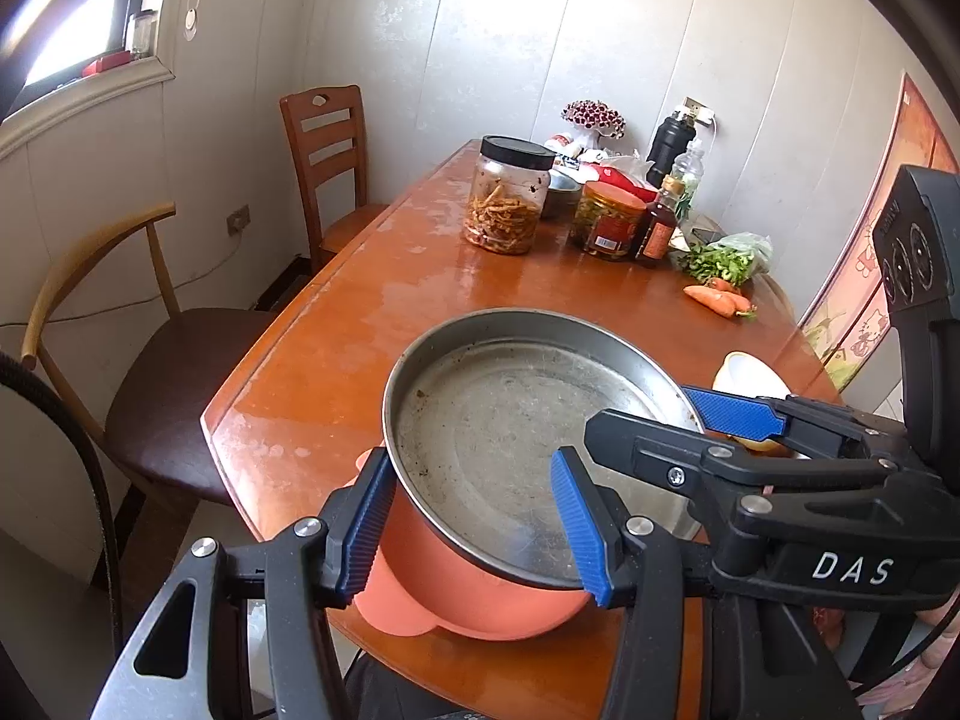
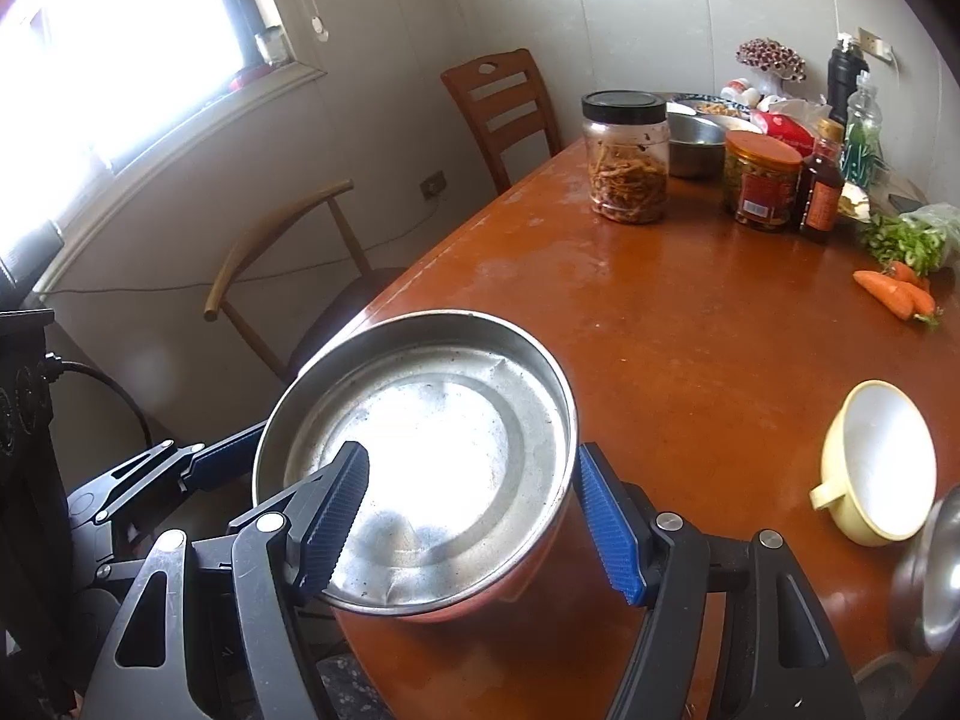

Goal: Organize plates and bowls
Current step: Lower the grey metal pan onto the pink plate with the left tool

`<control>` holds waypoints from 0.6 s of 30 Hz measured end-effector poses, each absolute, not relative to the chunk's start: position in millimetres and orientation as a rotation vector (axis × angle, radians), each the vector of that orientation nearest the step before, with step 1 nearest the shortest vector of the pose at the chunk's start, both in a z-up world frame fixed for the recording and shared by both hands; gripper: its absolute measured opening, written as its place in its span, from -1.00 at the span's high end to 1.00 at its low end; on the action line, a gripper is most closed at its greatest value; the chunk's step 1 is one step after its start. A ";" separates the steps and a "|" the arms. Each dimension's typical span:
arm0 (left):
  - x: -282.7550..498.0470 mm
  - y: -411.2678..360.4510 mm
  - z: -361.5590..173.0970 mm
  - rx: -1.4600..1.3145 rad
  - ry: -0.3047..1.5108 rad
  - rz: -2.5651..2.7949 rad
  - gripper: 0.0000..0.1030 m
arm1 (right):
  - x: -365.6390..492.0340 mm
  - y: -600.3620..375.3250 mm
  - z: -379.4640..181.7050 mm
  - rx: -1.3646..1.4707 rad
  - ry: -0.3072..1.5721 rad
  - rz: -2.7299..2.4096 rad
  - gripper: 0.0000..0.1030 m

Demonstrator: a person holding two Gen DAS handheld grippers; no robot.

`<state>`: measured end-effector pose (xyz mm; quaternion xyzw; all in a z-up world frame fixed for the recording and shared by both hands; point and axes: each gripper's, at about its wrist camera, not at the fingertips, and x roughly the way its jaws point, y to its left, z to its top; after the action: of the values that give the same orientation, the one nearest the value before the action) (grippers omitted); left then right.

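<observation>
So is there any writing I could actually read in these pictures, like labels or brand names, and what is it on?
"DAS": white letters on the black body of the right gripper, seen from the left wrist camera.
Red label on the orange-lidded jar: print too small and blurred to read.
Orange label on the dark sauce bottle: characters present but unreadable.
Cartoon poster on the wall: no legible words.
Nothing else carries readable text.

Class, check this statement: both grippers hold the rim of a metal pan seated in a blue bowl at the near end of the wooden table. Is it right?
Not quite. The bowl under the metal pan is orange-pink, not blue; only the gripper pads are blue. The left wrist view shows it. The rest stands: left gripper and right gripper both hold the rim at the near end of the wooden table.
</observation>
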<state>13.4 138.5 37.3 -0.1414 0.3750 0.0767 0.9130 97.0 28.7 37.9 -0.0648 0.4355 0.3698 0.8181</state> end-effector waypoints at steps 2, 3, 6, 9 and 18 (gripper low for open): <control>14.9 140.1 33.4 -0.292 0.781 0.156 -0.04 | 97.4 31.7 36.4 -0.144 0.930 0.788 -0.40; 15.4 140.5 31.8 -0.295 0.784 0.156 -0.04 | 97.5 33.0 34.8 -0.151 0.931 0.785 -0.40; 18.3 141.1 24.0 -0.294 0.798 0.157 -0.04 | 98.8 35.0 27.6 -0.161 0.941 0.781 -0.40; 19.8 142.7 16.4 -0.292 0.814 0.169 -0.04 | 101.2 37.1 18.2 -0.158 0.961 0.783 -0.40; 21.1 143.2 1.8 -0.282 0.840 0.185 -0.02 | 107.3 43.5 0.4 -0.158 0.992 0.788 -0.40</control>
<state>21.1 143.2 1.8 -0.1363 0.4056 0.0895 0.8994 107.3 43.5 0.4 -0.0737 0.4630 0.3680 0.8030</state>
